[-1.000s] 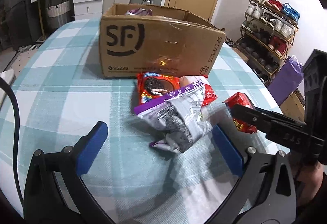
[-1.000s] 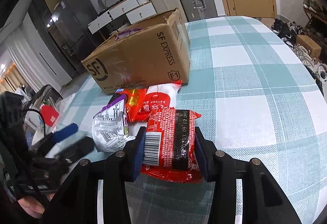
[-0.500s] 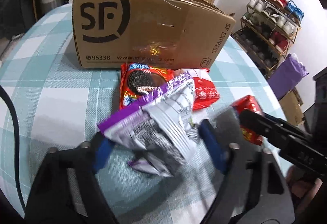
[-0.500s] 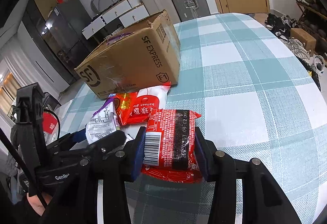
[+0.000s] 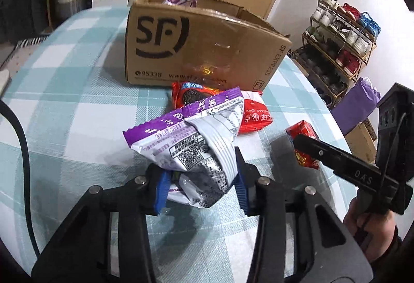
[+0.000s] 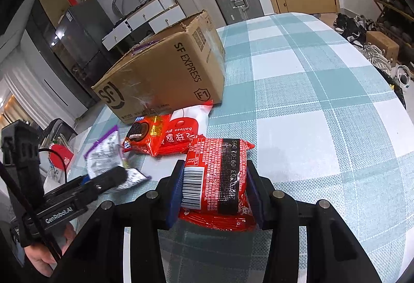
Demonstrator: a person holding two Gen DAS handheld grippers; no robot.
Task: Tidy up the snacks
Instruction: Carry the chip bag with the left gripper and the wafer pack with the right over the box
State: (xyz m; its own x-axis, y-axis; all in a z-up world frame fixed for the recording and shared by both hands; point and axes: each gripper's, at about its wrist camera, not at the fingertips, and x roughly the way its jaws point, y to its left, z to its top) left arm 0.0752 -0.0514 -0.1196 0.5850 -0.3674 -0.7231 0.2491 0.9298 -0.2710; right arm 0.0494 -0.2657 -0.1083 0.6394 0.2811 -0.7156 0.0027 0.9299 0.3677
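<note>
Near edge, left gripper (image 5: 199, 181): clenched on crinkly purple-and-white bag (image 5: 191, 146).
Right gripper (image 6: 214, 190): pinching glossy red packet (image 6: 217, 179).
Mid-table (image 6: 310, 91): cookie pack (image 6: 141, 134), red-white pouch (image 6: 181, 133).
Far: open cardboard box (image 5: 196, 50); checked cloth bare rightward.

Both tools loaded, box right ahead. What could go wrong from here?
1. The left tool pinches the purple-and-white snack bag only at its crumpled lower end; most of the bag stands beyond the tips and may slip out.
2. The cardboard box has raised flaps; either packet might catch on the near wall.
3. The right tool with the red packet works close beside the left, so the two may collide over the box.
</note>
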